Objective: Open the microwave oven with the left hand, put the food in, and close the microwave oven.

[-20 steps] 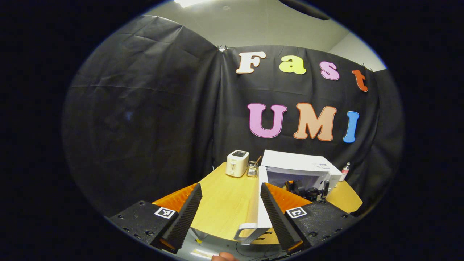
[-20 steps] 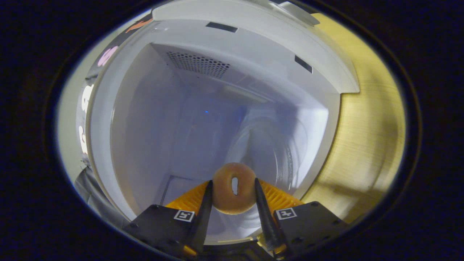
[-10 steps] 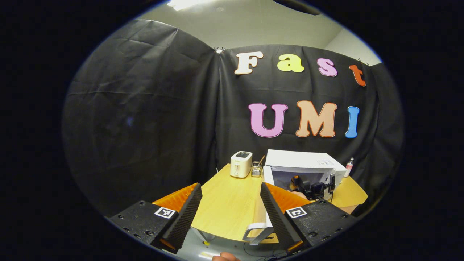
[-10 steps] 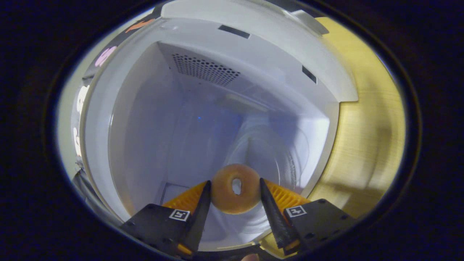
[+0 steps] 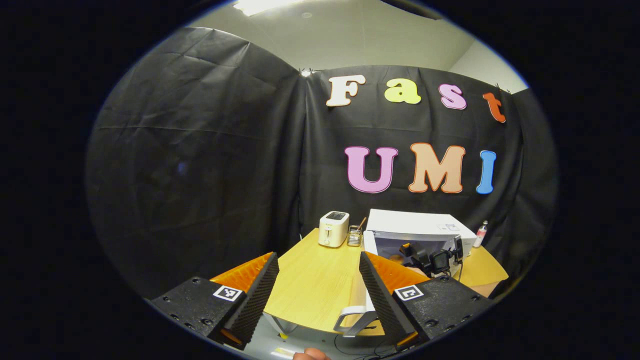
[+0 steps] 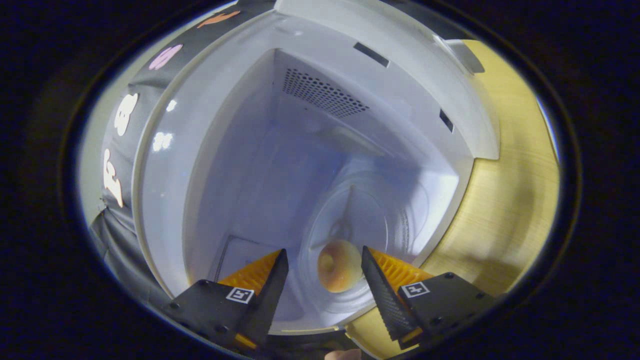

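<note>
The black cloth wall (image 5: 200, 150) is hanging behind a wooden table (image 5: 315, 280) in the left gripper view, and on that table a white microwave oven (image 5: 417, 230) is standing with its door (image 5: 367, 280) swung wide toward the camera, the door's handle (image 5: 350, 317) showing at the near edge. To the left of the oven a white toaster (image 5: 333, 228) is sitting, with a small wire rack (image 5: 355, 236) just beside it, between the two appliances; a small bottle (image 5: 479, 234) is standing at the oven's far right. The right claw (image 5: 432, 259) is showing farther off at the oven's open mouth. The left claw (image 5: 317, 290) is hovering well back from the oven, near the table's front, its fingers spread apart and holding nothing. In the right gripper view, the oven's pale cavity (image 6: 280, 165) is opening out ahead, a perforated vent (image 6: 325, 92) set in its wall and the round glass turntable (image 6: 370, 220) lying on its floor, with the table (image 6: 505, 215) showing beside the oven's frame. The food, a ring-shaped doughnut (image 6: 340, 272), is lying on the near part of the turntable inside the oven. The right claw (image 6: 325, 280) is hanging just over it, its fingers spread wide to either side of the doughnut, pinching nothing; whether the right-hand finger (image 6: 375, 285) is grazing the doughnut cannot be told.
</note>
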Demonstrator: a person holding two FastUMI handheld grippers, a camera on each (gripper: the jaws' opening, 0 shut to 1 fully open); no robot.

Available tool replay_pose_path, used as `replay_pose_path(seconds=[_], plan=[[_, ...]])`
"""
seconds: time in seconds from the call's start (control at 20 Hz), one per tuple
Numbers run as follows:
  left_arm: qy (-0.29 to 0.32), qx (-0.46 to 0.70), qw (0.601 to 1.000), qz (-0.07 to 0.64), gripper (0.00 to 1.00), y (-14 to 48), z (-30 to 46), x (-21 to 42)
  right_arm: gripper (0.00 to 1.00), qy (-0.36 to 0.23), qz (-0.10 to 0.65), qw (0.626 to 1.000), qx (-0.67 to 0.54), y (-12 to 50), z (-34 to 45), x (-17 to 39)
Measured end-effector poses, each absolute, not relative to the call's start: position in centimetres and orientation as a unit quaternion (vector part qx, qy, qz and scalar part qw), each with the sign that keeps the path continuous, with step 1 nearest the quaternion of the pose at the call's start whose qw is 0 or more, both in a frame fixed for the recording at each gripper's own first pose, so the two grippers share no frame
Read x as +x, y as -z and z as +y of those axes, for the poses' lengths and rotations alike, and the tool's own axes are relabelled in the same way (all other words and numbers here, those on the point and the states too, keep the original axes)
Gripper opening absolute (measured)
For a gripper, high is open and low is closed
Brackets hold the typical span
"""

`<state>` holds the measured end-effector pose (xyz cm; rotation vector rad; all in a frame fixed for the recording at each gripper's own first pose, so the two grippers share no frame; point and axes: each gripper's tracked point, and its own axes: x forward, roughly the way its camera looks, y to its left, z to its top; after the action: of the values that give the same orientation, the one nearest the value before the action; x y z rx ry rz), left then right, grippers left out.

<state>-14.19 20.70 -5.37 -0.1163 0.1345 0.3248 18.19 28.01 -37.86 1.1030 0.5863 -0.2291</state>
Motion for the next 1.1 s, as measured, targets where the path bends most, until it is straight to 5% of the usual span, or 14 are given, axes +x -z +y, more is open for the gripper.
replay_pose_path(seconds=[0.2,0.25,0.9,1.1], plan=[[-0.168,-0.045,0.983,0.061,0.92,5.7,21.8,-14.6,0.91,0.075,0.28,0.822,0.49,36.4,27.6,16.3],[-0.171,-0.041,0.982,0.063,0.95,5.9,22.1,-14.8,0.8,0.063,0.282,0.827,0.482,36.0,27.3,15.8],[-0.155,-0.032,0.984,0.085,0.95,12.0,24.8,-14.2,0.8,-0.123,0.259,0.902,0.323,23.0,19.5,6.3],[-0.151,-0.025,0.981,0.116,0.92,15.3,26.0,-13.5,0.8,-0.138,0.21,0.93,0.268,17.4,14.9,4.8]])
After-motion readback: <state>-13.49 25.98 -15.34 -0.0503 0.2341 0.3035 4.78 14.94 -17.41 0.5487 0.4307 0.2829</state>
